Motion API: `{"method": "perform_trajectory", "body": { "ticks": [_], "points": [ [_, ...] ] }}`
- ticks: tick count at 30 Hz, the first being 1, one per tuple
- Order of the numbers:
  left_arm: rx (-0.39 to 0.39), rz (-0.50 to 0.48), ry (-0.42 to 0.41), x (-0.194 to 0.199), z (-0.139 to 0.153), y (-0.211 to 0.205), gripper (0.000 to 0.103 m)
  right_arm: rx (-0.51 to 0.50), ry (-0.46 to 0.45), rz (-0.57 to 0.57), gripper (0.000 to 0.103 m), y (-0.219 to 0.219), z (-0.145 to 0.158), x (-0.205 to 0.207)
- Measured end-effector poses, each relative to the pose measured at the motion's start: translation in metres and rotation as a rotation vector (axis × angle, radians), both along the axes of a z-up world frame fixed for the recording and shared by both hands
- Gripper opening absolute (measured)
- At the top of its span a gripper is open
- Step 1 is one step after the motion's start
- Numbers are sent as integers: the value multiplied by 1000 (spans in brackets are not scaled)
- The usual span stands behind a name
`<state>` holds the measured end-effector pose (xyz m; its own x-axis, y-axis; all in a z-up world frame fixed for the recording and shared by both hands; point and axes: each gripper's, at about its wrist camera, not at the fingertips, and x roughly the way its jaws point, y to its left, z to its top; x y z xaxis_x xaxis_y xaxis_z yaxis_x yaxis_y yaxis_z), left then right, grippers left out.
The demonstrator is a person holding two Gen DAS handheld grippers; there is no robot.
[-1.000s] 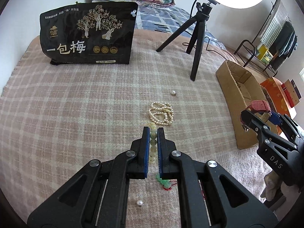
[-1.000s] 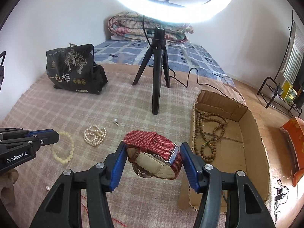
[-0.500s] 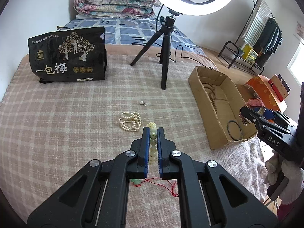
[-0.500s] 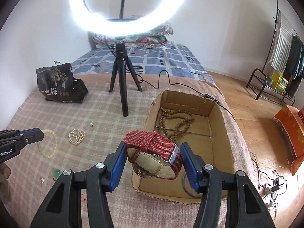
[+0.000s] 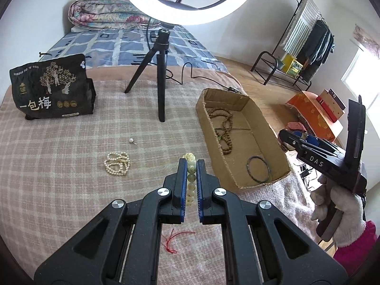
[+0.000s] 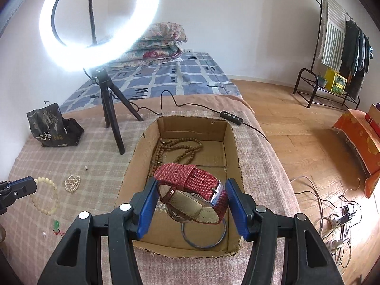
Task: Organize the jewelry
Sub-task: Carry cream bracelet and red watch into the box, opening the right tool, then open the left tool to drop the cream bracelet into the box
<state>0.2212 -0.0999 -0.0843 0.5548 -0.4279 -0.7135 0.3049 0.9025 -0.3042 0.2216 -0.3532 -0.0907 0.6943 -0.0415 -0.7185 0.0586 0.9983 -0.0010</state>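
Gripping watch point(image 6: 192, 196) between right tongs point(image 6: 191, 205), above box point(image 6: 234, 142)

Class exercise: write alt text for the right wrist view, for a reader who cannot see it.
The right gripper holds a red-strapped watch above an open cardboard box containing brown prayer beads and a dark bangle.

Two claws: the left claw point(image 5: 191, 166) and the right claw point(image 6: 191, 196). One watch point(image 6: 190, 196). One pale bead bracelet point(image 6: 45, 198). One pearl strand point(image 5: 117, 163). Two loose pearls, one point(image 5: 130, 140) beyond the strand and one point(image 6: 44, 233) nearer. One green charm point(image 6: 56, 225) on red cord. One cardboard box point(image 6: 234, 140) holding one brown bead necklace point(image 6: 177, 148) and one dark bangle point(image 6: 204, 236). One black bag point(image 5: 51, 87). One ring light point(image 5: 187, 0) on one tripod point(image 5: 159, 71).
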Motion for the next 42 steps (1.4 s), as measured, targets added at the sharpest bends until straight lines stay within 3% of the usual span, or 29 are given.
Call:
{"method": "perform_trajectory", "body": {
  "ticks": [7,21,37,42],
  "points": [
    [-19,-56,-22,7,13,-40,5,21,4,-4,59,-12,-1,12],
    [6,-133,-30,23,8,-107,5,44,32,-8,59,-29,-16,43],
    [54,-171,-9,27,-14,-136,5,71,43,-15,60,-39,-31,55],
    [62,-168,-4,28,-15,-135,9,60,8,-30,77,-39,-24,52]
  ]
}}
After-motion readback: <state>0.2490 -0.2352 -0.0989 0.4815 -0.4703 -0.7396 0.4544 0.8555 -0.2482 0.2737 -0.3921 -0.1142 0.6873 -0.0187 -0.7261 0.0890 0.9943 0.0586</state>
